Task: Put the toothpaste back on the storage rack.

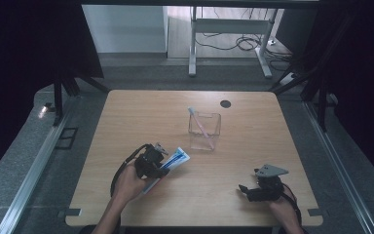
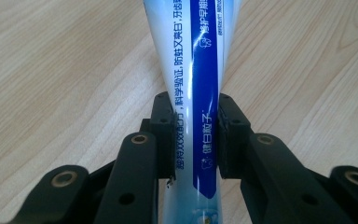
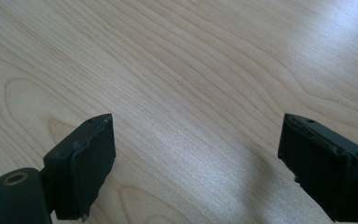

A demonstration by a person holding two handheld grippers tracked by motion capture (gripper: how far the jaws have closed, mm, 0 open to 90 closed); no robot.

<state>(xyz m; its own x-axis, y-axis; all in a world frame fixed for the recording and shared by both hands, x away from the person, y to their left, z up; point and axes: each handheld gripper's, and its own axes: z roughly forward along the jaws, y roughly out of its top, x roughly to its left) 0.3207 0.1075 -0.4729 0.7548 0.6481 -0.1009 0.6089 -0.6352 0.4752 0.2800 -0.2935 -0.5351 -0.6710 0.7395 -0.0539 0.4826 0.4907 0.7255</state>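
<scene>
A white and blue toothpaste tube [image 1: 174,161] lies low over the wooden table [image 1: 126,122], left of centre, pointing toward the cup. My left gripper [image 1: 157,163] is shut on it; in the left gripper view the tube [image 2: 193,70] runs up between the two black pads [image 2: 165,135], pinched at its narrow part. A clear plastic cup [image 1: 205,130] stands mid-table with a pink toothbrush [image 1: 200,127] leaning inside it. My right gripper [image 1: 243,189] rests near the front right of the table, jaws wide apart over bare wood [image 3: 196,93], with nothing between them.
A round dark cable hole [image 1: 225,104] sits near the table's far edge. Beyond the table stand a white desk frame [image 1: 193,44] and loose cables on the floor. Black frame legs flank both sides.
</scene>
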